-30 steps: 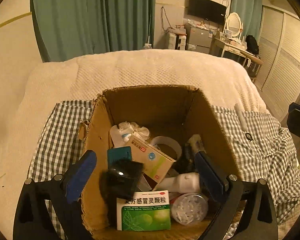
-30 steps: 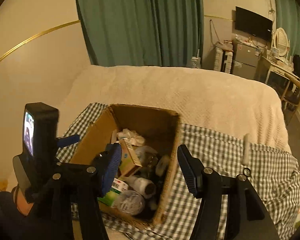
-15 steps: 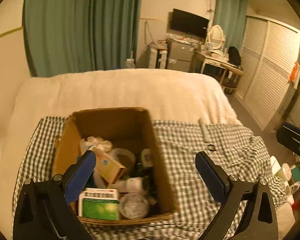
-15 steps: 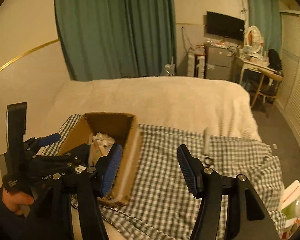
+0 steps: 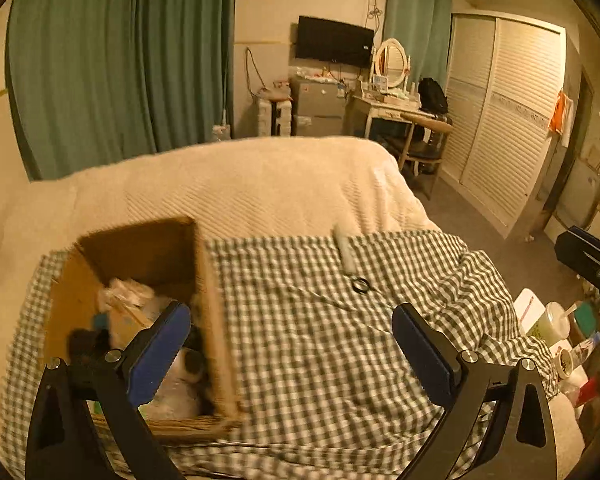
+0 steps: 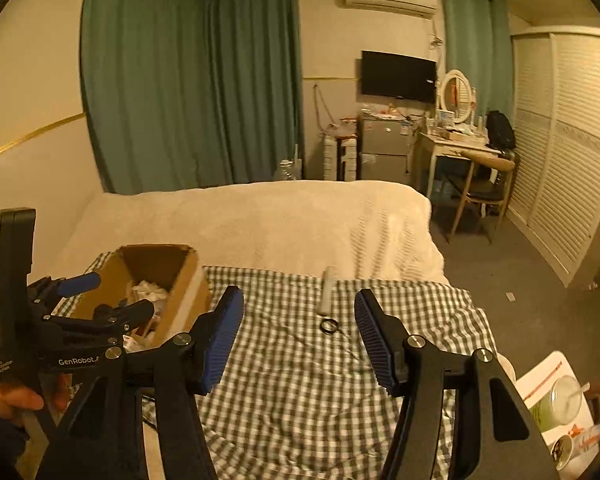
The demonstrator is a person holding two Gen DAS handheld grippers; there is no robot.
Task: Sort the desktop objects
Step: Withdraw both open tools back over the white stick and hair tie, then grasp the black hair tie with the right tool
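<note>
A cardboard box (image 5: 204,280) full of small items sits at the left of a checked cloth (image 5: 320,360) spread on the bed. A white tube (image 5: 344,248) and a small black ring (image 5: 360,285) lie on the cloth to the right of the box. My left gripper (image 5: 290,352) hangs open and empty above the cloth, its left finger over the box's right wall. My right gripper (image 6: 298,320) is open too, with nothing between its pads; the tube (image 6: 327,288) and ring (image 6: 329,326) lie beyond it. The right wrist view also shows the left gripper (image 6: 108,296) by the box (image 6: 188,280).
A cream blanket (image 6: 260,220) covers the far half of the bed. A low stand (image 6: 552,400) with a cup and snacks sits at the lower right, beside the bed. Beyond are a chair (image 6: 480,188), a dressing table and louvred wardrobe doors (image 6: 572,140).
Both grippers have drawn back from the box and swung right, so the box has slid to the left of both views. A black item seen between the left fingers earlier is gone from them.
</note>
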